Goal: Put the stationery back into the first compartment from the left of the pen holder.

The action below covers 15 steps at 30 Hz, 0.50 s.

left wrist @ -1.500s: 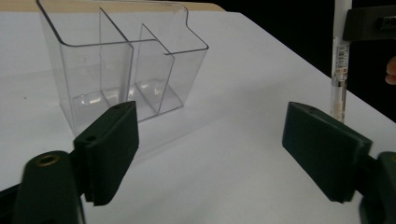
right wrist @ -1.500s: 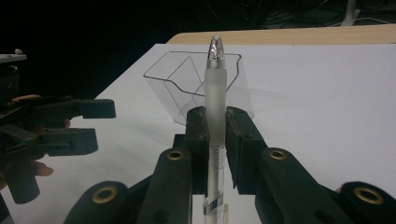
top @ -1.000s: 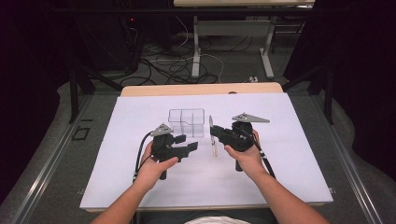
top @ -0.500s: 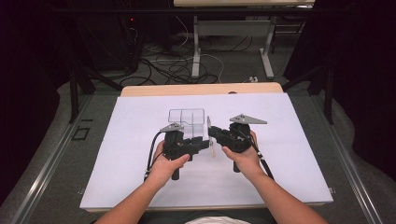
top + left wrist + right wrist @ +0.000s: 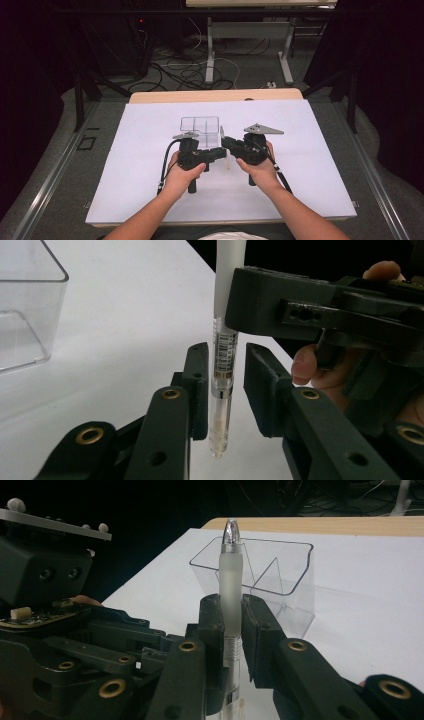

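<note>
Two grippers meet at the middle of the white sheet [image 5: 150, 150], and plenty of bare sheet lies open on the far left, with the table's left edge well away from the hands. Moving in from the left, the clear plastic bin [image 5: 201, 131] stands just beyond the grippers, its near wall partly covered by them in the high view; the left gripper view cuts it off at the frame's top and left edge. Next, the left gripper [image 5: 226, 390]: its jaws have just been closing and now stand on either side of the pen [image 5: 222, 390], the clear lower barrel between them. One pad looks to be at the barrel, the other shows a slim gap, so no firm pinch there yet. The pen hangs upright, its tip just above the sheet, in the gap between the two tools. Then the right gripper [image 5: 231, 625], jaws pressed tight on the pen's frosted upper part, silver cap end poking up above them; the lower barrel is hidden behind its own jaws there. In the high view the pen is thin and hard to make out. Right of the hands, wide open sheet again, out to the right-hand edge.
</note>
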Each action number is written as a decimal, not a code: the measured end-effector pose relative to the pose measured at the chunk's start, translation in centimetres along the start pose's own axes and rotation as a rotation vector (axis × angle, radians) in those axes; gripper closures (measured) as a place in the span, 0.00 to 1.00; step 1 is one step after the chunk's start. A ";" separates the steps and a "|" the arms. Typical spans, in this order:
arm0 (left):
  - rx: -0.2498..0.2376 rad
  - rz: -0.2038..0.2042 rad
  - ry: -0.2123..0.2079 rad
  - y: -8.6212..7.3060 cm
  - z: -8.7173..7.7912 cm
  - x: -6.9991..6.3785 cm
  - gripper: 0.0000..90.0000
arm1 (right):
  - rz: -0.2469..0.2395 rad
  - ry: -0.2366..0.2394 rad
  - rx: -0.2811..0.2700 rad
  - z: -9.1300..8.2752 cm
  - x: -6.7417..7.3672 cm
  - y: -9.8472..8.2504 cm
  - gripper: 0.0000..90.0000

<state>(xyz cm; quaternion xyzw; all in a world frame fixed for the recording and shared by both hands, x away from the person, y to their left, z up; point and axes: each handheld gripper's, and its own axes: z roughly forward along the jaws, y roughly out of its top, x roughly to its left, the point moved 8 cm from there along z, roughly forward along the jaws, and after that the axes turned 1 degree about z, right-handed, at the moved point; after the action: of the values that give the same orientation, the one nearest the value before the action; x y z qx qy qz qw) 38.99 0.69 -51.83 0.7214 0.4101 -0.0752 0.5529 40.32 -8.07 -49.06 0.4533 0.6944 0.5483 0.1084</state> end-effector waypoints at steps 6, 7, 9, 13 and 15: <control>-0.003 0.005 0.010 0.0 0.0 0.1 0.87 | 0.001 0.006 0.003 0.0 0.1 -0.1 0.89; -0.005 0.006 0.009 0.0 0.0 0.1 0.87 | 0.002 0.007 0.003 0.0 0.1 -0.1 0.89; -0.005 0.006 0.008 0.0 0.0 0.1 0.88 | 0.004 0.008 0.004 0.0 0.2 -0.1 0.89; -0.002 0.006 0.016 -0.1 0.0 0.2 0.88 | 0.000 0.008 0.005 0.1 0.2 -0.2 0.89; -0.004 0.008 0.019 -0.1 0.0 0.2 0.88 | 0.003 0.007 0.003 0.1 0.2 -0.2 0.89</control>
<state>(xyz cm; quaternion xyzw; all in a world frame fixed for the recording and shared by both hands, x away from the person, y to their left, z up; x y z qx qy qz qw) 39.03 0.79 -51.98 0.7227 0.4128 -0.0654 0.5505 40.17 -7.83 -49.20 0.4525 0.6949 0.5489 0.1048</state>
